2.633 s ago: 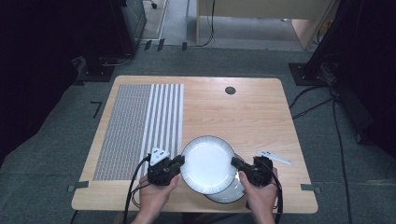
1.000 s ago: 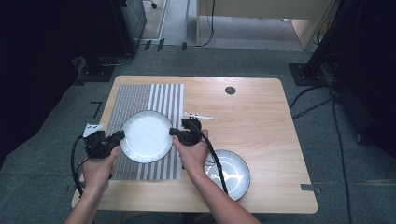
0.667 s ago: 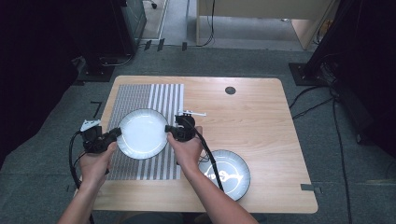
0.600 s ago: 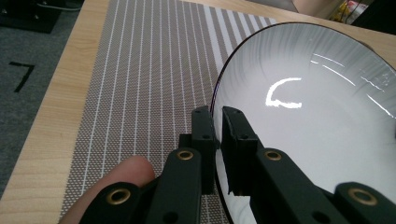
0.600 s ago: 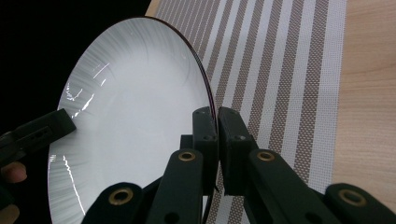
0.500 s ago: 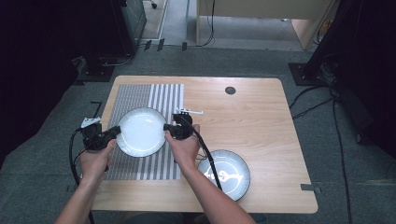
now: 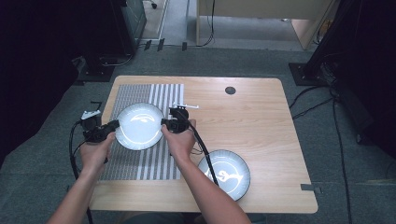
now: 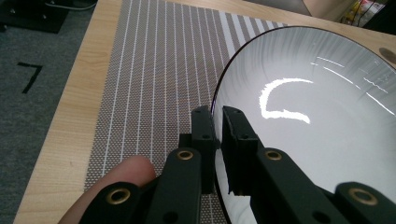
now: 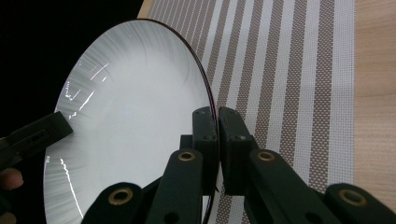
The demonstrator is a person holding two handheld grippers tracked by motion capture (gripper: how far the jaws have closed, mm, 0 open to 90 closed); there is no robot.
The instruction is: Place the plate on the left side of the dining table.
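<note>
Holding white plate (image 7: 138, 126) by rim with both my grippers, left gripper (image 7: 108, 128) clamped at 9 o'clock, right gripper (image 7: 169, 123) at 3 o'clock, above striped placemat (image 7: 140, 165). I must keep plate level, lower slowly, release both together. Second plate (image 7: 224, 173) well apart at 4 o'clock; table edge (image 7: 105, 116) near left, free room toward 12 o'clock.

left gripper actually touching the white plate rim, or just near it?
Touching. In the left gripper view the left gripper has its jaws pinched on the rim of the white plate, with the edge running down between the two pads and no gap.
</note>
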